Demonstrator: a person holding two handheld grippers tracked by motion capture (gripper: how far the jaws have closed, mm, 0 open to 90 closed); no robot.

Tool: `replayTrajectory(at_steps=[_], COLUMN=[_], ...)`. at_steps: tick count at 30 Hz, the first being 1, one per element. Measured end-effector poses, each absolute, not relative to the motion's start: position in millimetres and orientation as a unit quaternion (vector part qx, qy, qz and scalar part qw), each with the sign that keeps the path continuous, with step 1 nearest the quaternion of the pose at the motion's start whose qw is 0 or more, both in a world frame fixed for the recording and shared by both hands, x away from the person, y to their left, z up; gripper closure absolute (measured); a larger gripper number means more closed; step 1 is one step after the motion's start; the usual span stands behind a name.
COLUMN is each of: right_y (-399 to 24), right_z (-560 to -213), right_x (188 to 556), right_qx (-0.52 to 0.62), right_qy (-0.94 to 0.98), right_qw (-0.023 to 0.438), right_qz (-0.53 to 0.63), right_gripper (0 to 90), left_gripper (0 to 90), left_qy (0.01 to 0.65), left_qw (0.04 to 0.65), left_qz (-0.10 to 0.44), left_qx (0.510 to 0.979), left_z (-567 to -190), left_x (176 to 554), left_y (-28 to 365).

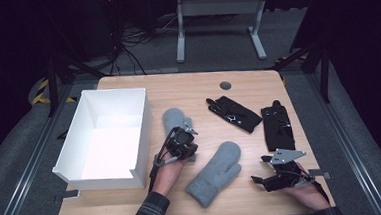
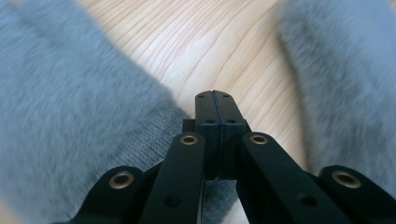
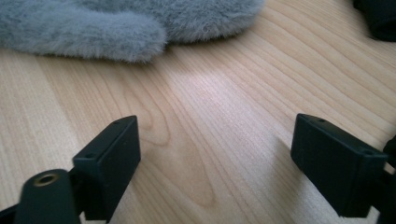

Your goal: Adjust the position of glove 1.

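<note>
Two grey fluffy mittens lie mid-table. One mitten (image 1: 175,119) is beside the white box, and the other mitten (image 1: 216,172) lies nearer the front. My left gripper (image 1: 182,138) sits low over the first mitten's cuff end. In the left gripper view the left gripper (image 2: 215,100) has its jaws pressed together. No fabric shows between the tips. The knit cuff (image 2: 161,135) runs under them, and the second mitten (image 2: 345,84) is at the right. My right gripper (image 1: 261,169) is open beside the front mitten. In the right gripper view, the right gripper (image 3: 215,135) has only bare wood between its jaws, with the mitten (image 3: 140,23) ahead.
An open white box (image 1: 142,135) stands at the table's left. Two black gloves lie at the right rear: one black glove (image 1: 234,114) is angled and the other black glove (image 1: 278,127) is close to my right hand. A corner of a black glove (image 3: 380,16) also shows.
</note>
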State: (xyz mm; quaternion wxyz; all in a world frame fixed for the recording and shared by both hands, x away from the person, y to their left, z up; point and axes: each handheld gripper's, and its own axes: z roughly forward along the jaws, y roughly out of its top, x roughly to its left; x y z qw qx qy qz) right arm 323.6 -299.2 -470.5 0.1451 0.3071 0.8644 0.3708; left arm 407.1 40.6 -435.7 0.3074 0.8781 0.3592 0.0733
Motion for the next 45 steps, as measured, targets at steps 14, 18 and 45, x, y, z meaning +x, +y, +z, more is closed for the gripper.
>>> replayTrajectory(at_steps=[14, 18, 45], right_y=[-299, -299, -299], right_z=[-471, -471, -471], right_x=[323, 323, 323], right_qx=[0.309, 0.31, 0.311], right_qy=[0.863, 0.863, 0.863], right_qw=[0.147, 0.147, 0.148], right_qz=[0.371, 0.37, 0.37], right_gripper=[15.5, 15.5, 15.5], left_gripper=[66.5, 54.5, 81.9], left_qy=[0.413, 0.444, 0.472], left_qw=[0.323, 0.312, 0.276], left_qz=[0.132, 0.163, 0.144], left_qx=[0.841, 0.824, 0.825], left_z=[-416, -413, -443], left_x=[417, 433, 458], left_y=[58, 59, 67])
